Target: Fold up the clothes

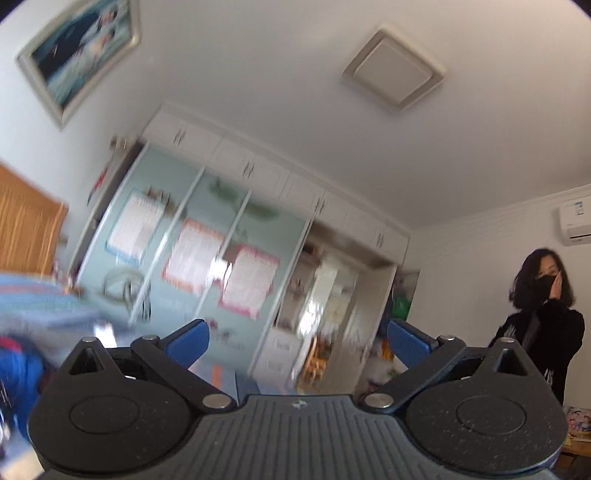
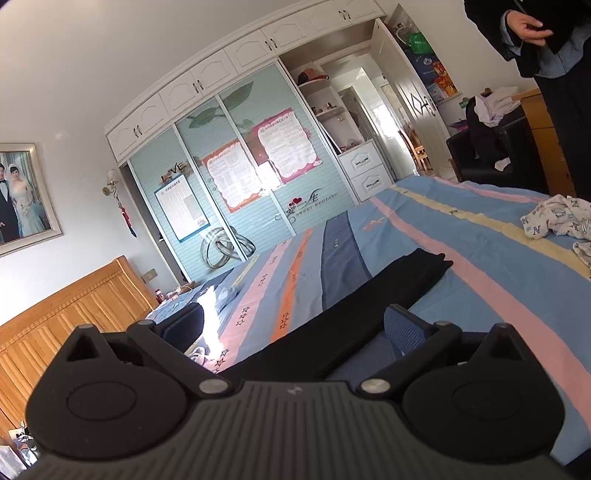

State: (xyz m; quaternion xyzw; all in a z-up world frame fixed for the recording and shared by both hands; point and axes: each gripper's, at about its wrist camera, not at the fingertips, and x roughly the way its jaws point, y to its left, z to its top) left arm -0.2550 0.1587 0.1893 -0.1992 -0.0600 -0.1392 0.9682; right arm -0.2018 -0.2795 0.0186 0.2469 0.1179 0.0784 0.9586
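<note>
- Left claw (image 1: 297, 341) is tipped upward, its blue pads (image 1: 188, 341) spread wide apart with nothing between them; the view past them is blurred.
- Through that gap the left wrist view catches the wardrobe (image 1: 207, 236) with its pale sliding doors and pinned posters, plus the ceiling light (image 1: 393, 70) overhead.
- At the right edge of that view stands a person (image 1: 543, 325) in dark clothing, one hand raised to the face.
- Low on the left there's a smear of blue fabric (image 1: 18, 376), too blurred to name.
- Over to the right claw (image 2: 295, 332): one blue pad (image 2: 404, 332) shows clearly on the right side, and the other finger sits dark against a black garment (image 2: 369, 299), so the fingers stand wide apart, gripping nothing that I can see.
- That black garment lies stretched out long and flat across the striped bedspread (image 2: 480, 266), running from just in front of the claw toward the middle of the bed.
- Further right on the bed, well apart from the black one, a white patterned garment (image 2: 557, 219) lies crumpled near the edge.
- A wooden headboard (image 2: 74, 317) sits at the left, and a framed photo (image 2: 22, 195) hangs on the wall above it.
- Top right, a hand (image 2: 530, 27) and dark sleeve of a person standing beside the bed.
</note>
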